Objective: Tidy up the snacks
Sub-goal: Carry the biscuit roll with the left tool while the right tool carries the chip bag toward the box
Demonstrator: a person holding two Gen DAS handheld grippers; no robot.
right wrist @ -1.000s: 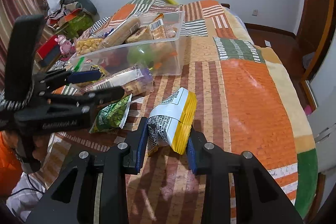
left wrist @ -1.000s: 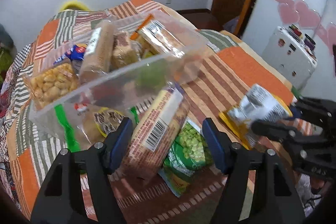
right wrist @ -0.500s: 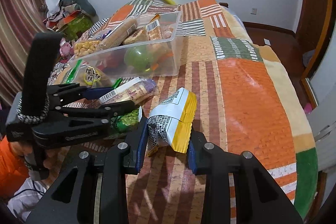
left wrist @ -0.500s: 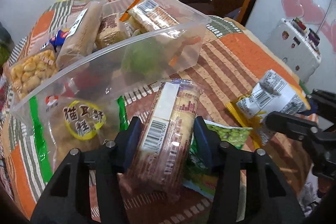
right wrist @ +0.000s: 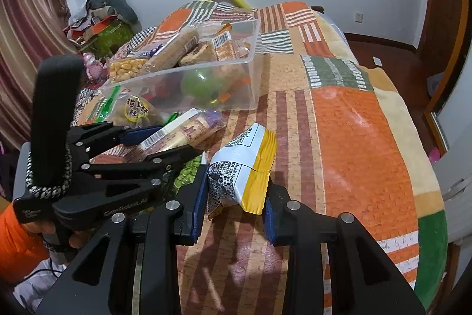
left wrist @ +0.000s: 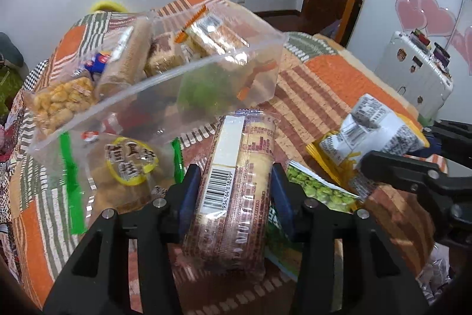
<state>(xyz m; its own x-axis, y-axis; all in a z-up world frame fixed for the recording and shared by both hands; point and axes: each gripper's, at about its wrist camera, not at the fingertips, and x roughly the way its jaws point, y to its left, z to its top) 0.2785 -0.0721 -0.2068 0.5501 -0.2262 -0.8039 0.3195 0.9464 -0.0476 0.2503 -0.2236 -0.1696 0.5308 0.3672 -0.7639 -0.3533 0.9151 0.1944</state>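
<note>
My left gripper (left wrist: 236,191) is shut on a long cracker pack (left wrist: 236,182) with a barcode and holds it above the bed, just in front of the clear plastic box (left wrist: 206,73). The pack also shows in the right wrist view (right wrist: 183,135). The box (right wrist: 244,73) holds several snack packs. My right gripper (right wrist: 236,205) is shut on a white and yellow snack bag (right wrist: 244,167), also seen in the left wrist view (left wrist: 371,132), to the right of the left gripper (right wrist: 165,146).
A green pea bag (left wrist: 312,191) lies on the patchwork bedspread (right wrist: 354,123) between the grippers. A clear pastry bag with a yellow label (left wrist: 124,167) lies left of the cracker pack. A white cabinet (left wrist: 419,73) stands right of the bed.
My left gripper closed on the cracker pack and lifted it slightly toward the box. My right gripper kept its hold on the white and yellow bag, almost still.
</note>
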